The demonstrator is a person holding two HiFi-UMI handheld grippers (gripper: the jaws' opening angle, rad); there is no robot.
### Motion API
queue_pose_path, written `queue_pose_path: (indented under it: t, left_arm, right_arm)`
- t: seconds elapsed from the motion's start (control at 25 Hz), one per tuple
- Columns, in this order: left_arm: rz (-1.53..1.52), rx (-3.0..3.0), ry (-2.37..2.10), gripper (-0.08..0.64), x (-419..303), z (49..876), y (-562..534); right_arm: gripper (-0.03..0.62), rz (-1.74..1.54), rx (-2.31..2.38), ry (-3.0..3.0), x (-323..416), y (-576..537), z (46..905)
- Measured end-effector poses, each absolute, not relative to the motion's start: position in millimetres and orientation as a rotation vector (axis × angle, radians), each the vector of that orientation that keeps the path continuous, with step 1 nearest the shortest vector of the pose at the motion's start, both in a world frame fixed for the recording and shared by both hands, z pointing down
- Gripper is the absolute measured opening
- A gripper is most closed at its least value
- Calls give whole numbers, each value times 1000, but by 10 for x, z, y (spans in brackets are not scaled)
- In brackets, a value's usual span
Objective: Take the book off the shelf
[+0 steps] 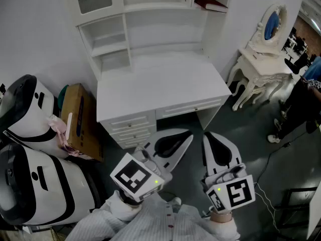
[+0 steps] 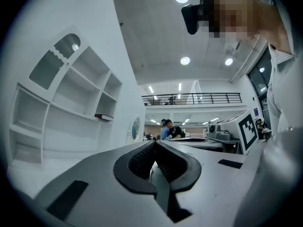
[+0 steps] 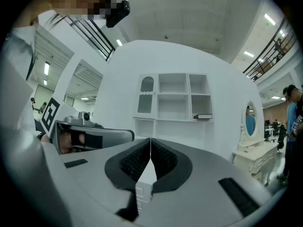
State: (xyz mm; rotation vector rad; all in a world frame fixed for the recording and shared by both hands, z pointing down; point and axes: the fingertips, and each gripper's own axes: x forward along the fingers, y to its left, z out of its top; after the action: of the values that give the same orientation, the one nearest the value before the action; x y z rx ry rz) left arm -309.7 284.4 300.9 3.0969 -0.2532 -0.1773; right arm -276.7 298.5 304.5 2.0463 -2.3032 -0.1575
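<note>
Left tongs (image 1: 183, 137) and right tongs (image 1: 209, 138) are both pressed together and empty, low before the counter (image 1: 160, 84). The book (image 1: 213, 5) lies flat in the upper right compartment of the shelf (image 1: 160, 5), well apart. I would spread one pair while reaching up.

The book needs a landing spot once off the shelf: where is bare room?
The white desk top, between the shelf unit and the drawer fronts, is bare. The open cubbies beside the book look empty. Crowded: left of the desk, a cardboard box and two white machines.
</note>
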Motion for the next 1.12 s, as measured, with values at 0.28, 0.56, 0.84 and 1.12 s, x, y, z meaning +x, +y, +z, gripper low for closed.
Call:
queue_pose_path:
  t: [0.28,0.56,0.84,1.12]
  left_arm:
    - [-193,3107,-263,11,-2887,2991,2962]
    - [-182,3096,-289,11,-2678,3046,3339]
    - [-140,3087,-313,11,-2579,3174,3811]
    - [-109,3094,-332,11,-2521,3215,3932]
  right_arm:
    - [17,-178,2064,-2326,-2571,3107,2990]
    - [17,-154,2047,-2359,-2357,3481,3056]
    - [17,-124,2005,-2365,-2258,3915,3200]
    - [17,-114,1986,-2383,-2218,4036,3242]
